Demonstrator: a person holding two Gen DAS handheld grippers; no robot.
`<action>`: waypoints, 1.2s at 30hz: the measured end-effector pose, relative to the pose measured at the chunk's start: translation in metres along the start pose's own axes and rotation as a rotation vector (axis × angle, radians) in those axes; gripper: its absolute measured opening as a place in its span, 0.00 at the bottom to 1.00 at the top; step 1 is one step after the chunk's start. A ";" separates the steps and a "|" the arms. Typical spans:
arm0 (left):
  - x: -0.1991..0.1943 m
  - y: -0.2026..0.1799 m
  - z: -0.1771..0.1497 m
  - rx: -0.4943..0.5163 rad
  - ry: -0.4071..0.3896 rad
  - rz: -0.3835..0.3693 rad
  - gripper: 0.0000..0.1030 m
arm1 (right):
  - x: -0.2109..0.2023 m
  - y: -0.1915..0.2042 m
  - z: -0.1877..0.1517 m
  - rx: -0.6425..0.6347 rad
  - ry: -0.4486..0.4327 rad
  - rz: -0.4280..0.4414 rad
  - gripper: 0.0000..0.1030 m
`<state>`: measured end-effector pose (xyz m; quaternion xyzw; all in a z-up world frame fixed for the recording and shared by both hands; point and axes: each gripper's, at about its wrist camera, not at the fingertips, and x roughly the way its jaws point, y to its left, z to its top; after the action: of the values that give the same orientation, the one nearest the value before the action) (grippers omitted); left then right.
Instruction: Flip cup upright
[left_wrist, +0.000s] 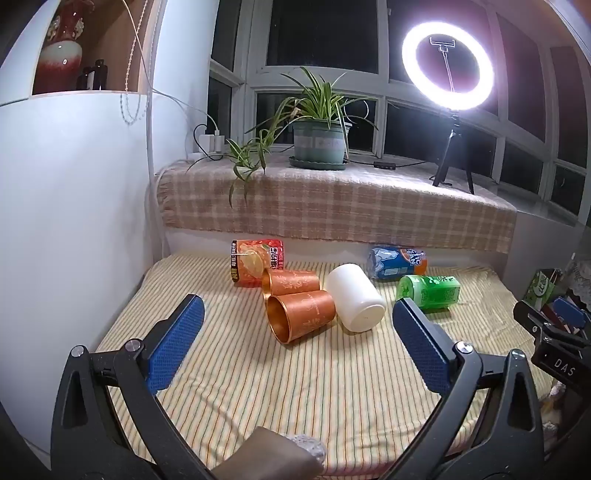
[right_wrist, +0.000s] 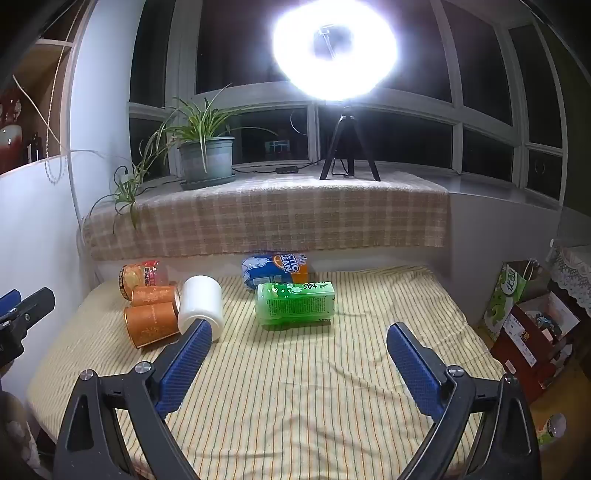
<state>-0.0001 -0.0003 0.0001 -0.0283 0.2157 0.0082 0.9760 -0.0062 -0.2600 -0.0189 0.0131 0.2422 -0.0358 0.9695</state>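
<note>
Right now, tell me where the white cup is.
The white cup lies on its side mid-table on the striped cloth, touching the nearer copper cup on its left, with the green can to its right.

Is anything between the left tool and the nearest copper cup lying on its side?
Nothing visible. Only bare striped cloth lies between the open left tool and the near copper cup. The white cup lies right beside it.
</note>
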 end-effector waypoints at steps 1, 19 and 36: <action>0.000 0.000 0.000 0.000 -0.001 0.002 1.00 | 0.000 0.000 0.000 0.000 -0.003 0.001 0.94; 0.007 0.009 -0.009 -0.022 0.012 0.000 1.00 | 0.003 0.003 0.000 -0.007 0.000 -0.002 0.94; 0.007 0.007 -0.013 -0.027 0.017 0.001 1.00 | 0.007 0.011 0.001 -0.048 -0.011 -0.017 0.97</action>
<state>0.0005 0.0060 -0.0151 -0.0414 0.2240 0.0114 0.9736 0.0015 -0.2500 -0.0211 -0.0122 0.2375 -0.0382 0.9706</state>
